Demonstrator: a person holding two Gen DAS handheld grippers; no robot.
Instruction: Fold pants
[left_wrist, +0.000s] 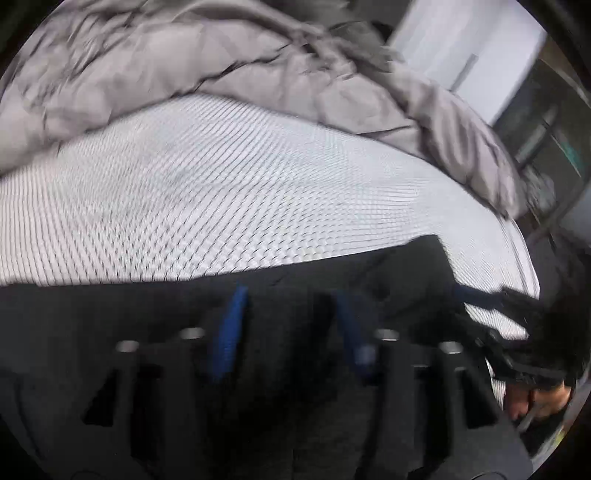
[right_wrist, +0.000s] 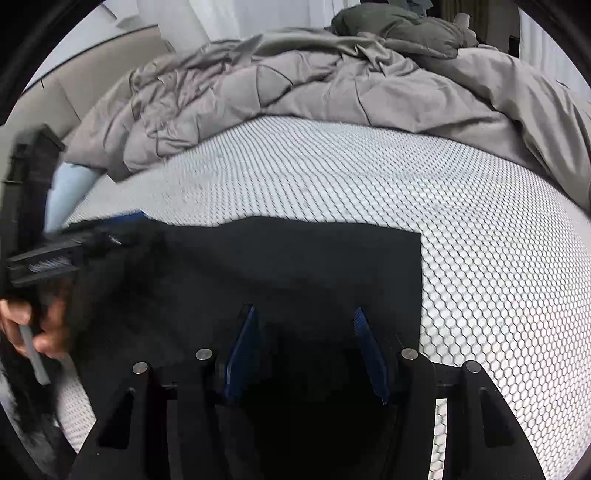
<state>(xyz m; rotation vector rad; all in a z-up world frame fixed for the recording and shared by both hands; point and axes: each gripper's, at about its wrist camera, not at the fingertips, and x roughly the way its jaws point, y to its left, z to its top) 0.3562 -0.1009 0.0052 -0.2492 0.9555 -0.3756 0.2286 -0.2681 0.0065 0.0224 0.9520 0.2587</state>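
Black pants (left_wrist: 110, 314) (right_wrist: 295, 266) lie flat on the white mesh mattress (left_wrist: 240, 184) (right_wrist: 480, 240), with a straight far edge and a square right corner. My left gripper (left_wrist: 291, 291) hangs over the near part of the pants. Its blue pads (left_wrist: 229, 332) stand apart, with dark cloth below the gap and no pinch visible through the blur. My right gripper (right_wrist: 306, 308) hovers over the pants near their right edge, its pads (right_wrist: 373, 354) apart. Each gripper also shows in the other's view: the left gripper (right_wrist: 118, 230) at the left, the right gripper (left_wrist: 476, 314) at the right.
A rumpled grey comforter (left_wrist: 184, 66) (right_wrist: 332, 81) is heaped along the far side of the mattress, with a dark green bundle (right_wrist: 399, 29) behind it. A person's hand (right_wrist: 22, 321) (left_wrist: 543, 398) holds each gripper's handle. The mattress edge (left_wrist: 532, 266) drops off at the right.
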